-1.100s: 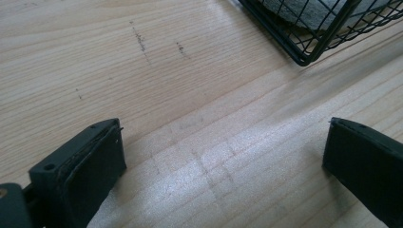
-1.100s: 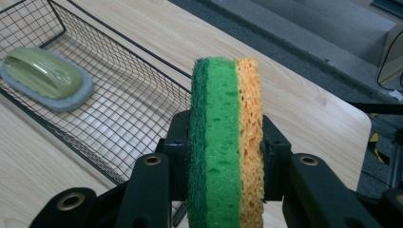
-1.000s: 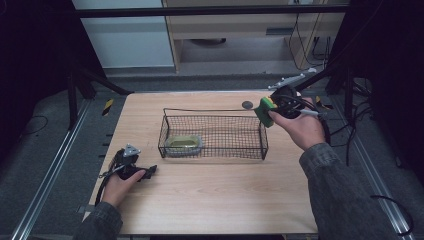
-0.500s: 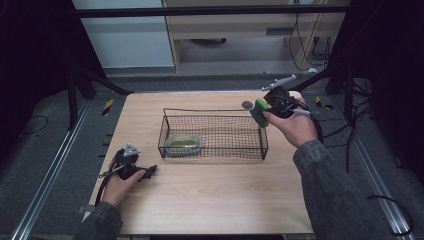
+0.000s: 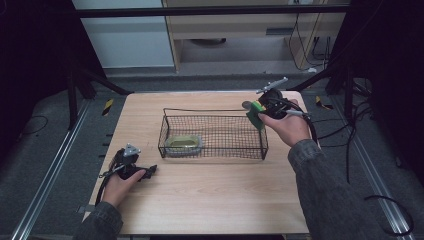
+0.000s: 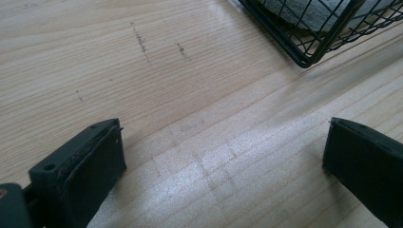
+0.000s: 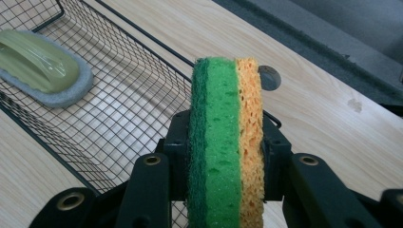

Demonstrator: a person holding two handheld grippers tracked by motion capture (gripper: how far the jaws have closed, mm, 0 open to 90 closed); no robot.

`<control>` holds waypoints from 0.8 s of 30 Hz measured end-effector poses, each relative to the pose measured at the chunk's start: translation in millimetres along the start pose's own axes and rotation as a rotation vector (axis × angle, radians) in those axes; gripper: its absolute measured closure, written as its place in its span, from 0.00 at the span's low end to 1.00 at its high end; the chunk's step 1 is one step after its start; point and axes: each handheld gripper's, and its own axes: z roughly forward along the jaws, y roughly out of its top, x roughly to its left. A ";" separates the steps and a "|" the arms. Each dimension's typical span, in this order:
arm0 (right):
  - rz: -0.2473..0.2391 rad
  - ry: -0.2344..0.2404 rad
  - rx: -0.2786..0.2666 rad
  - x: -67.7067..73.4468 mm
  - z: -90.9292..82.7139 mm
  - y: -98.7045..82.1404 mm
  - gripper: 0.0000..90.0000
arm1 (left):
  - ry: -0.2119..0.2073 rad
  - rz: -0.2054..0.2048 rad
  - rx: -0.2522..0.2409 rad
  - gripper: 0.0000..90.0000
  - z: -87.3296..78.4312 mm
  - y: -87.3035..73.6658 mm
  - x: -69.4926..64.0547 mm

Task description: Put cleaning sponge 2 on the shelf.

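Pale wooden worktop (image 5: 210,200), rectangular, seen from above. Left hand-held gripper (image 5: 131,166), black with a grey plate on top: lies low on the worktop at about 8 o'clock from the basket, near the left edge; released, its two black jaws standing wide apart over bare wood with nothing between them, as the left gripper view shows. Black wire-mesh basket (image 5: 215,147), rectangular and open-topped: stands at the centre of the worktop. Oblong scrubbing pad with a pale olive-green plastic grip on a grey foam base (image 5: 183,145): lies inside the basket at its left end. Green-and-orange rectangular kitchen sponge (image 7: 227,142): stands on edge, green scouring layer to the left and orange foam to the right in the right gripper view; held above the basket's far right corner, at about 2 o'clock from the basket's centre. Right hand-held gripper (image 5: 261,111), black: clenched on the sponge, one jaw pressing each flat face.
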 end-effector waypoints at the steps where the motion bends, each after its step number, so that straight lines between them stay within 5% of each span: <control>1: 0.003 0.002 0.002 0.2 2.3 -0.3 0.72 | 0.000 0.000 0.000 0.00 0.0 0.0 0.0; 24: 0.005 0.015 0.065 -4.8 35.3 -15.0 0.72 | -0.001 0.003 0.003 0.00 0.0 0.3 0.3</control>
